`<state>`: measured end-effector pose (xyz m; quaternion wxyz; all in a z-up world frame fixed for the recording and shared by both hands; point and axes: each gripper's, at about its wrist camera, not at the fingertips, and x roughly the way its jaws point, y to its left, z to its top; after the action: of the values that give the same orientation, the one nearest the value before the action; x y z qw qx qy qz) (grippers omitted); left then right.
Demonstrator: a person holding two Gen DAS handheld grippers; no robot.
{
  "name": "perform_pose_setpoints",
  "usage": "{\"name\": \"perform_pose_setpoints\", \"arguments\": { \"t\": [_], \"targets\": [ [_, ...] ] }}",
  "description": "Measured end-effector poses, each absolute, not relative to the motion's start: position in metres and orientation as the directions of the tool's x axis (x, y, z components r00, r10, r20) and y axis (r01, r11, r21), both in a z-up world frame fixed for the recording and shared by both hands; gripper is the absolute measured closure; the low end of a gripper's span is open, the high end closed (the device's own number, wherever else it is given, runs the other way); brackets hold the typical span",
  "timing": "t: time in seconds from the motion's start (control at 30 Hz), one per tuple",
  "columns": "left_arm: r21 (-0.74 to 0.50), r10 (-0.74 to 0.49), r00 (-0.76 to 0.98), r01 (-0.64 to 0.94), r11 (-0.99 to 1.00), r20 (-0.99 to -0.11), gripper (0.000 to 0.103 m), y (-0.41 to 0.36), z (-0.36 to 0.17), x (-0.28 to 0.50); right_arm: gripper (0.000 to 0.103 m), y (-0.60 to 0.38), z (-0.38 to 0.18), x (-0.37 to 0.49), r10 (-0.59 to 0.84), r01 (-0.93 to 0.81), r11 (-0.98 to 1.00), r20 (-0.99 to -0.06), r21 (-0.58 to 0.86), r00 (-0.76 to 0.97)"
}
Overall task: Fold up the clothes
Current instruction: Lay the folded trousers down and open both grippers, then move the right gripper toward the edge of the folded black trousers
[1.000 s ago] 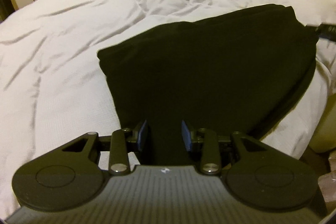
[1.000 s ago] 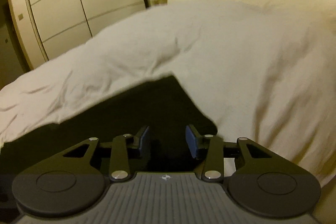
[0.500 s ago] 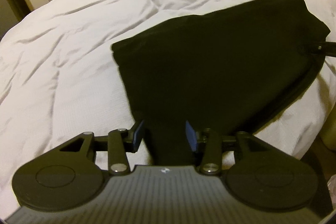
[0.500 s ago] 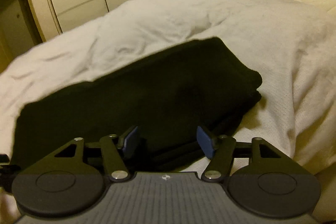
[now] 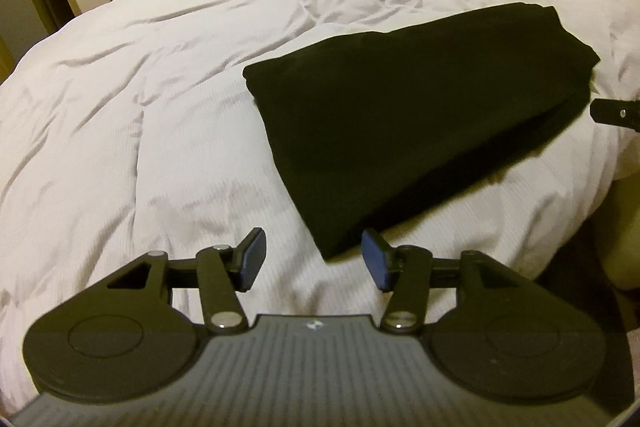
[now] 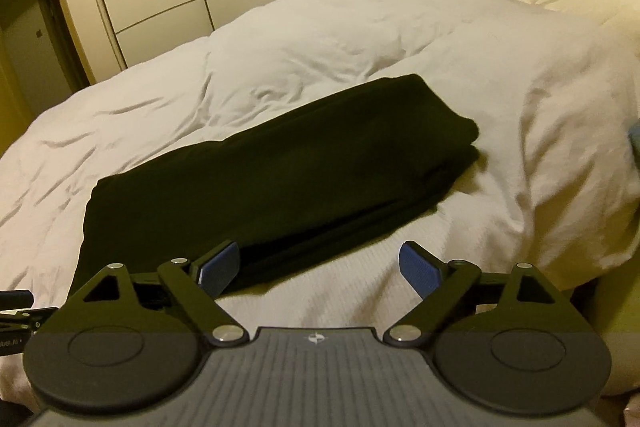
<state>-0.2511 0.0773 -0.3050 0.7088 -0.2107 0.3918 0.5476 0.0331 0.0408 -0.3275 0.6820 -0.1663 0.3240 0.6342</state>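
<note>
The folded black garment lies on the bed's white duvet, long axis running across between both grippers, just ahead of the empty, wide-open left gripper and right gripper, whose jaws have just been opening.

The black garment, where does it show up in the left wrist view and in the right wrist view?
Left wrist: black garment lies right of centre, its near corner between the open jaws.
Right wrist: black garment lies centre-left, its near edge behind the left pad.
Shared landmark: the white duvet under it.
</note>
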Motion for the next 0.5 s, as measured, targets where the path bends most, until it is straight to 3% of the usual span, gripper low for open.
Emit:
{"name": "perform_pose_setpoints", "arguments": {
  "t": [0.5],
  "targets": [
    [0.122,0.629,0.096,-0.948,0.294,-0.771,0.054,0.061,-0.299,-0.259,0.014,0.009,-0.314,0.022,0.771,-0.981,0.117,-0.637,0.158,-0.011]
  ]
}}
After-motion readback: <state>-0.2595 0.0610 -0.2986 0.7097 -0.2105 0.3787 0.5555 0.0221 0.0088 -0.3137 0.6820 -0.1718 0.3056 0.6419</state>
